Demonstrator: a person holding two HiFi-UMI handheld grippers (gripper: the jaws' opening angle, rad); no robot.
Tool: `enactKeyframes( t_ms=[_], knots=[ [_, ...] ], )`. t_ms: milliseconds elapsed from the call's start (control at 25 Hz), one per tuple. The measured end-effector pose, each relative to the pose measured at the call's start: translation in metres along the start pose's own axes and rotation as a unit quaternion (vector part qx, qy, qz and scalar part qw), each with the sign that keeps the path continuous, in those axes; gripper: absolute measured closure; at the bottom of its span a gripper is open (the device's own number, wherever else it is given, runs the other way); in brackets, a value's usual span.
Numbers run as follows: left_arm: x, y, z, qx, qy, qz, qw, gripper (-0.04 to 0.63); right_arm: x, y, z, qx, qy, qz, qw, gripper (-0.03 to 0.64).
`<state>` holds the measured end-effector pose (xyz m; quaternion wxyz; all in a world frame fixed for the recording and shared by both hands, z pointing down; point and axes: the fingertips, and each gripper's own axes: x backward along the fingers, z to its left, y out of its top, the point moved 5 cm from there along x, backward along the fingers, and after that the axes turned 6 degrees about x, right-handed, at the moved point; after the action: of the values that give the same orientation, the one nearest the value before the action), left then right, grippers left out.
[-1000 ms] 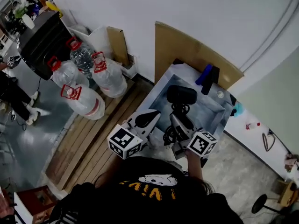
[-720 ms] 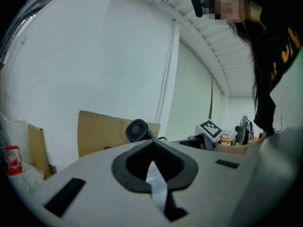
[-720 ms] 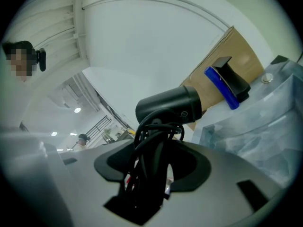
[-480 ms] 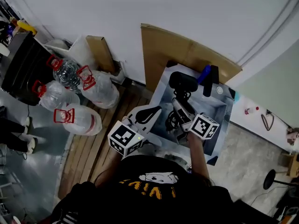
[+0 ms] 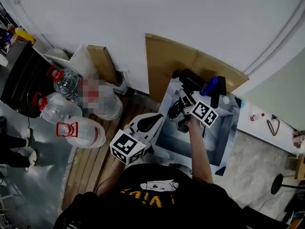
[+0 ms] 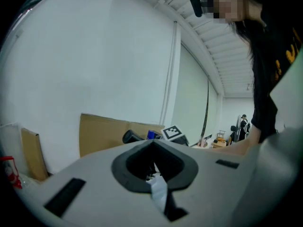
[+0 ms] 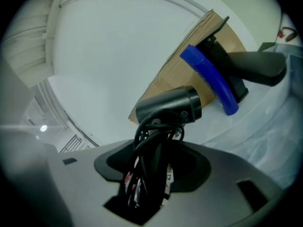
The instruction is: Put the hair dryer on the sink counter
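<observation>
A black hair dryer [image 5: 190,81] with its cord coiled round the handle hangs over the back left corner of the plastic-covered sink counter [image 5: 217,140]. My right gripper [image 5: 185,104] is shut on its handle and cord. In the right gripper view the dryer's barrel [image 7: 170,107] points right, the cord bundle fills the right gripper [image 7: 149,174], and the counter [image 7: 267,122] lies below. My left gripper [image 5: 151,121] is held off the sink's left edge, shut with nothing in it; the left gripper [image 6: 154,167] points up at the wall.
A blue tap handle [image 5: 209,86] and a black faucet [image 5: 220,87] stand at the back of the sink, just right of the dryer. Cardboard [image 5: 171,63] leans on the wall behind. Large water jugs [image 5: 78,130] sit on the floor at left, beside wooden planks [image 5: 95,161].
My right gripper has carried the hair dryer away from me, from over the basin's middle to its back left corner by the tap. The left gripper has stayed by the sink's left edge.
</observation>
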<state>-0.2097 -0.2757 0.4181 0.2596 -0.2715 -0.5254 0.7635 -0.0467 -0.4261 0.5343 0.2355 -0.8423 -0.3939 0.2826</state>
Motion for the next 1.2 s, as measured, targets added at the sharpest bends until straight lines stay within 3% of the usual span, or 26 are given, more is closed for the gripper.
enactKeyframes(
  t_ms=[480,720,1200],
  knots=[
    [-0.002,0.009,0.024,-0.006,0.014,0.002,0.9999,0.589,-0.064,0.011,-0.061,-0.104,-0.126,-0.048,0.985,0.399],
    [-0.002,0.011,0.034,0.002,0.023,0.002,0.9997,0.589,-0.078,0.011,-0.073,-0.087,-0.178,-0.058,0.978,0.405],
    [0.003,0.007,0.053,0.013,0.041,0.005,0.9991,0.589,-0.104,0.001,-0.077,-0.069,-0.189,-0.049,0.978,0.377]
  ],
)
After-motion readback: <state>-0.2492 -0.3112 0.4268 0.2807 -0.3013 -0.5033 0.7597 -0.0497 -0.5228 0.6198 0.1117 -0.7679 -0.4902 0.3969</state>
